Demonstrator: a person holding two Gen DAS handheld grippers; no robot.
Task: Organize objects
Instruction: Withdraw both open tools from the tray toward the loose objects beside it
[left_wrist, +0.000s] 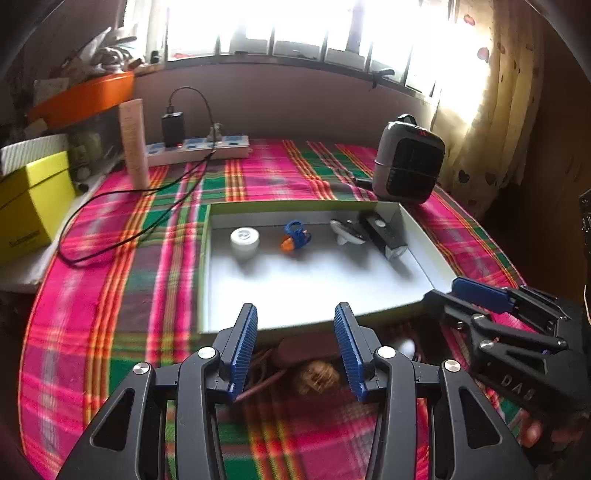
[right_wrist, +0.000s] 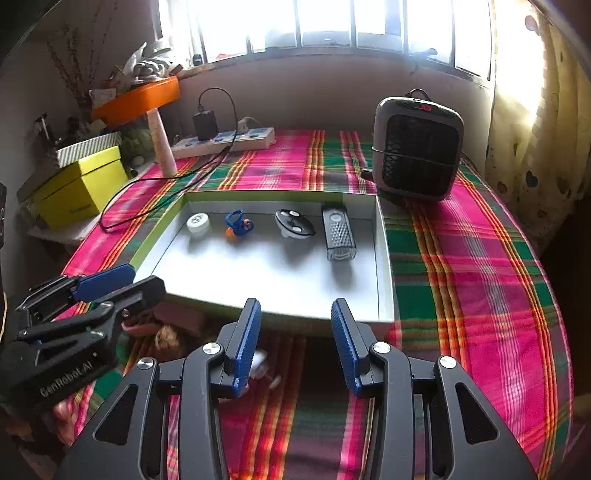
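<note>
A shallow white tray with a green rim (left_wrist: 295, 291) (right_wrist: 280, 280) lies on the plaid cloth. Along its far side sit a white round jar (left_wrist: 244, 240) (right_wrist: 198, 223), a blue and orange toy (left_wrist: 296, 237) (right_wrist: 237, 222), a grey oval piece (left_wrist: 346, 232) (right_wrist: 294, 223) and a black oblong device (left_wrist: 384, 236) (right_wrist: 338, 236). My left gripper (left_wrist: 295, 354) (right_wrist: 147, 279) hovers open before the tray's near edge, nothing between its fingers. The right gripper (right_wrist: 295, 343) (left_wrist: 439, 293) is open beside it, also holding nothing. Under them lie a brown block (right_wrist: 181, 317), a golden-brown ball (left_wrist: 319, 374) (right_wrist: 166, 338) and a small white item (right_wrist: 260, 365).
A grey heater (left_wrist: 408, 158) (right_wrist: 417, 147) stands behind the tray's right corner. At the back left are a power strip (left_wrist: 199, 147) with a charger and black cable, an upright tube (left_wrist: 135, 144) and a yellow box (left_wrist: 33, 206). A curtain (right_wrist: 528, 122) hangs at right.
</note>
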